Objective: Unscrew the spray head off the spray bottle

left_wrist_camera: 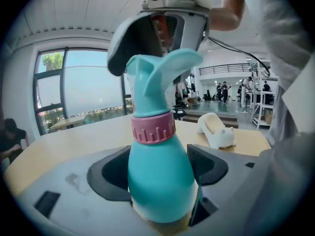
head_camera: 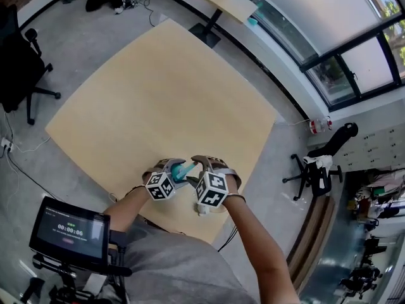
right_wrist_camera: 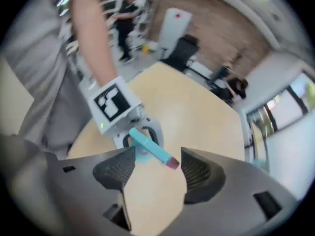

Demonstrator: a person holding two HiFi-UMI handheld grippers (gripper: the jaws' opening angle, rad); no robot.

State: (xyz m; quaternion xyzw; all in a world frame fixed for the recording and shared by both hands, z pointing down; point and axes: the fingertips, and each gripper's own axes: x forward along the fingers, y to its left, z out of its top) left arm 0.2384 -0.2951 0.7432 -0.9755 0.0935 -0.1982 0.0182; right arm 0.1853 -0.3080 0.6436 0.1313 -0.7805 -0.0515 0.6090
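The left claw (left_wrist_camera: 158,170) was clamped on the round belly of the teal spray bottle (left_wrist_camera: 160,191), holding it over the near corner of the wooden bench (head_camera: 158,100). The spray head (left_wrist_camera: 160,77) was still on the bottle, with a pink collar (left_wrist_camera: 153,128) around the neck beneath it. The right claw (right_wrist_camera: 157,168) faced the left one closely, its jaws standing apart on either side of the spray head, whose pink-tipped nozzle lay between the pads without being pinched. A small white object (left_wrist_camera: 216,132) sat on the bench behind the bottle.
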